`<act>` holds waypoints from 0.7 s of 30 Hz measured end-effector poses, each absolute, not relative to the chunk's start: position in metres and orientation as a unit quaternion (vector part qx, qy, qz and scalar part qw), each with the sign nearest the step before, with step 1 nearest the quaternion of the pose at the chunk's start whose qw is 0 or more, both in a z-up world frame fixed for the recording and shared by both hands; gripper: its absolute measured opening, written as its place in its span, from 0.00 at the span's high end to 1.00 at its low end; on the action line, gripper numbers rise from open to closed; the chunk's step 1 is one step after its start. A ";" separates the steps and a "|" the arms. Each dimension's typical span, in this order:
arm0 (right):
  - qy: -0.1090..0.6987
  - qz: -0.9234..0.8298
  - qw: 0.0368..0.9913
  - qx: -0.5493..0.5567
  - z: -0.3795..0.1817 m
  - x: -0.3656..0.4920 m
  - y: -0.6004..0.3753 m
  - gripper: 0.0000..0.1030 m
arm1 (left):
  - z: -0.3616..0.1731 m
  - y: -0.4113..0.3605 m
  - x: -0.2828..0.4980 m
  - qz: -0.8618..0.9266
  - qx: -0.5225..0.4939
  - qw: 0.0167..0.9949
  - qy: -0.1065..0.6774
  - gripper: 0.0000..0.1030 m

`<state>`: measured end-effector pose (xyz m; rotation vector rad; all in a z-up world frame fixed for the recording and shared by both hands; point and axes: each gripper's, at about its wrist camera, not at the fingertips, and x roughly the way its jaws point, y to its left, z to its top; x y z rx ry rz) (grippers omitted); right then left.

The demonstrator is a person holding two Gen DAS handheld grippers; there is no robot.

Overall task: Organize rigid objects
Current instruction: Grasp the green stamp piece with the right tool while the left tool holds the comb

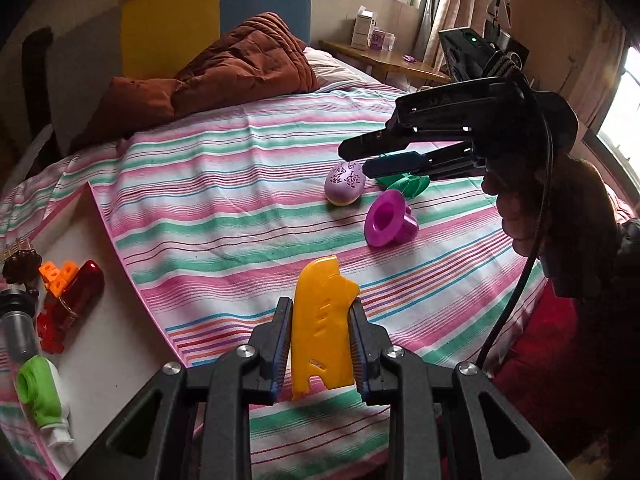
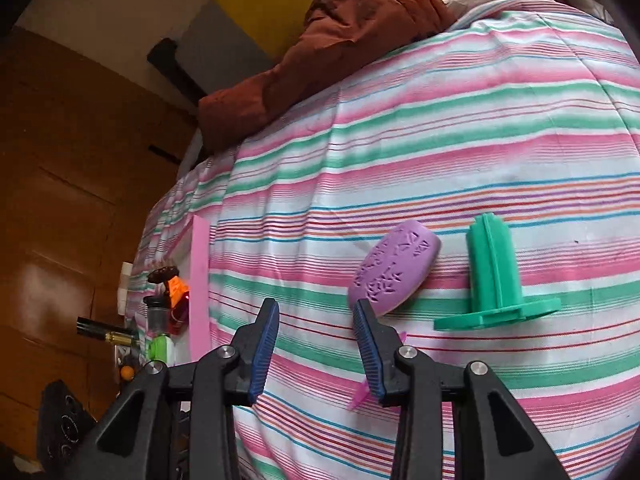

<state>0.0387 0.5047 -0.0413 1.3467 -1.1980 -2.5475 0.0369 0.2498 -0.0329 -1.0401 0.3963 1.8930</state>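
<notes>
- Here, the left gripper [image 1: 320,340] is closed on one yellow plastic piece [image 1: 322,330], its blue-padded fingers pressed to both long sides, and carries it above the striped bedsheet [image 1: 224,200]
- The right gripper [image 2: 316,344] stands open with a wide gap between its two fingers and nothing in it; seen from the left wrist, it hangs over the far group of objects
- Three loose objects lie on the sheet: one lilac egg-shaped shell [image 2: 394,268] with cut-out patterns, one green flanged spool [image 2: 496,280] on its side just beside it, and one magenta funnel-shaped cup [image 1: 390,220] near both
- In the right wrist view, the right-hand finger's tip overlaps the lilac shell's lower edge; whether it touches cannot be told
- One white tray with a pink rim [image 1: 120,320] sits at the sheet's left edge, holding a cluster: one red translucent piece [image 1: 72,300], one orange block piece [image 1: 58,276], one green-and-white piece [image 1: 42,400], one dark knob with prongs [image 1: 20,264] and one grey cylinder [image 1: 18,328]
- A broad stretch of bare sheet lies between tray and loose group; a brown quilt [image 1: 224,68] bounds the far end
</notes>
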 end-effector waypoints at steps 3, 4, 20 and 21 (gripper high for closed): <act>-0.401 -0.817 -0.014 0.414 -0.040 0.048 0.517 0.62 | -0.030 0.247 0.036 0.770 -0.422 0.453 0.156 0.74; -0.405 -0.817 -0.029 0.410 -0.040 0.050 0.521 0.62 | -0.030 0.246 0.035 0.770 -0.422 0.453 0.154 0.74; -0.337 -0.813 -0.211 0.426 -0.050 0.052 0.551 0.62 | -0.027 0.237 0.032 0.771 -0.426 0.454 0.138 0.74; -0.317 -0.812 -0.217 0.439 -0.053 0.046 0.548 0.62 | -0.026 0.235 0.032 0.771 -0.425 0.454 0.137 0.74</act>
